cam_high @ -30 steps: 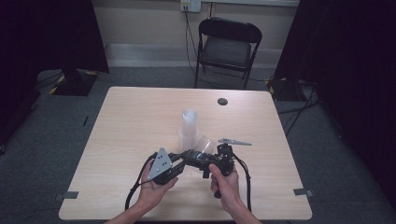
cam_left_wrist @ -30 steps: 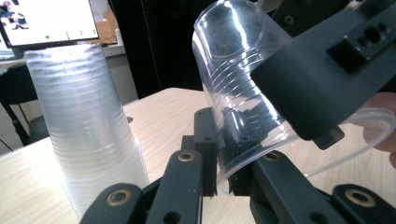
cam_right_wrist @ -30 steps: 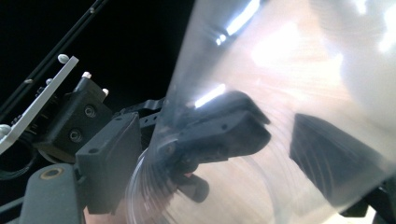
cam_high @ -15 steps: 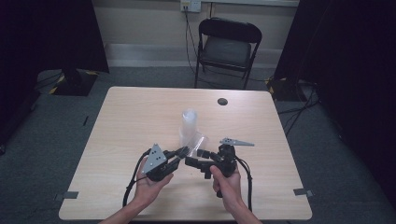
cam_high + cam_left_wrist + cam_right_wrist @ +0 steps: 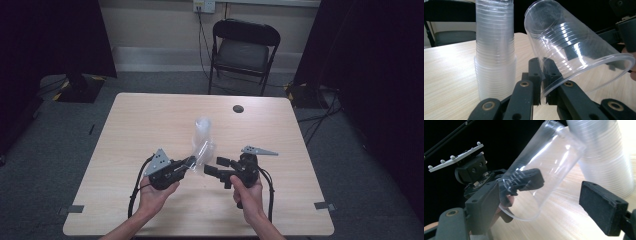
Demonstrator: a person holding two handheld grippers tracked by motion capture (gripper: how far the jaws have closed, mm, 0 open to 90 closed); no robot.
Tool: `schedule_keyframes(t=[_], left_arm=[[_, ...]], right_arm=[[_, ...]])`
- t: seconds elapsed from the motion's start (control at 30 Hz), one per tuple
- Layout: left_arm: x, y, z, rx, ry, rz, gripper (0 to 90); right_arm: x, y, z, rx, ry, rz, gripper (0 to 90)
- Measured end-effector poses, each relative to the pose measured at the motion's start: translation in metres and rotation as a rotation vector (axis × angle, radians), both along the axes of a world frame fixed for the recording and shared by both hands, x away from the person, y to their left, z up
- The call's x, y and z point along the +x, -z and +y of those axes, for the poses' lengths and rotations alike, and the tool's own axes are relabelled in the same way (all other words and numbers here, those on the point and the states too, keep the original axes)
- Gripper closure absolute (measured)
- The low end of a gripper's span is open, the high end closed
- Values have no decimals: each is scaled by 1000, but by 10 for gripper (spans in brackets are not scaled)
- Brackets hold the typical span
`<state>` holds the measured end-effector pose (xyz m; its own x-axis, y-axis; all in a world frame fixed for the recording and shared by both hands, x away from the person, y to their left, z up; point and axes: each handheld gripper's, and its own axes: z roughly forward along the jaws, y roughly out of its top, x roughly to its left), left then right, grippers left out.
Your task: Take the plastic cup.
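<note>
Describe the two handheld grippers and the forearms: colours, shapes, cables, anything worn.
Both grippers are black, each with two flat rectangular jaw pads on hinged arms with brass-coloured pivot pins. The left gripper and the right gripper each carry a grey three-cornered plate; in the right gripper view the left one's plate bears small white beads. A black cable trails from each. The forearms are bare, no sleeves or gloves.

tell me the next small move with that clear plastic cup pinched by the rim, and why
Probably carry the clear plastic cup clear of the stack of clear plastic cups and set it upright on the light wooden table. The left gripper is shut on its rim, and it hangs tilted beside the stack. The right gripper stands open around it, pads apart.
</note>
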<state>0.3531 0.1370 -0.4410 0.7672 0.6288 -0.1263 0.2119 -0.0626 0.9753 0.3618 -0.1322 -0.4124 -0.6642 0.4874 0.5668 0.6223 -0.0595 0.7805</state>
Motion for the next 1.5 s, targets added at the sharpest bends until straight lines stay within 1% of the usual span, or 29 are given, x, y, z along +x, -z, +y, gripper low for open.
schedule_keyframes(t=[0.03,0.23,0.27,0.33,0.43,0.47,0.5,0.53,0.6,0.7,0.73,0.77,0.8,0.83,0.87,0.9,0.97,1.0,1.03,1.07,1.1,1.17,1.2,1.23,1.27,1.3,1.37,1.4,1.5], left_arm=[[0,-1,1,7,0,6,858],[1,-2,4,4,8,37,858],[1,-2,5,11,14,40,858],[1,-3,5,11,23,50,858],[1,-3,5,22,20,51,858],[1,-4,6,26,23,65,858],[1,-4,6,28,22,66,858],[1,-4,7,26,24,80,858],[1,-4,6,28,28,87,858],[0,-5,6,42,33,109,858],[0,-6,6,43,33,98,858],[0,-6,5,34,39,124,859],[0,-8,6,50,46,155,861],[0,-9,5,57,43,159,860],[0,-10,5,62,48,151,861],[-1,-10,5,55,48,161,861],[0,-12,5,70,57,180,862],[-1,-13,5,79,59,182,862],[-1,-14,6,73,67,202,863],[-1,-15,5,83,69,206,864],[-1,-15,5,96,67,201,864],[-1,-16,6,97,76,211,864],[-1,-17,6,102,85,222,864],[0,-17,5,116,92,222,864],[0,-17,6,119,102,228,864],[0,-18,6,118,118,244,864],[0,-18,5,144,122,239,864],[0,-18,4,153,136,251,865],[1,-18,2,189,173,255,866]], right_arm=[[0,0,-1,-2,1,-2,171],[2,-1,-6,-40,15,-22,196],[2,-1,-6,-48,15,-30,204],[1,-1,-7,-71,19,-42,209],[1,-1,-8,-99,17,-57,223],[0,-1,-9,-114,19,-65,235],[-1,0,-10,-120,19,-71,237],[-1,0,-11,-125,22,-72,238],[-3,0,-15,-124,30,-75,245],[-4,3,-20,-135,37,-76,251],[-4,4,-21,-141,37,-77,250],[-5,5,-22,-149,40,-75,251],[-6,6,-24,-154,41,-79,252],[-6,6,-25,-154,44,-78,252],[-6,7,-27,-157,48,-78,252],[-6,7,-28,-159,52,-77,254],[-7,7,-31,-161,57,-85,256],[-7,7,-32,-170,62,-92,259],[-8,6,-33,-184,64,-103,262],[-9,6,-33,-190,62,-111,270],[-9,6,-34,-194,61,-116,279],[-10,5,-34,-218,52,-134,292],[-10,5,-34,-224,51,-142,294],[-10,5,-35,-229,50,-148,296],[-10,4,-35,-234,53,-157,300],[-11,3,-35,-243,52,-171,309],[-11,1,-35,-259,47,-195,309],[-12,0,-35,-266,47,-209,312],[-13,-4,-36,-288,40,-252,326]])
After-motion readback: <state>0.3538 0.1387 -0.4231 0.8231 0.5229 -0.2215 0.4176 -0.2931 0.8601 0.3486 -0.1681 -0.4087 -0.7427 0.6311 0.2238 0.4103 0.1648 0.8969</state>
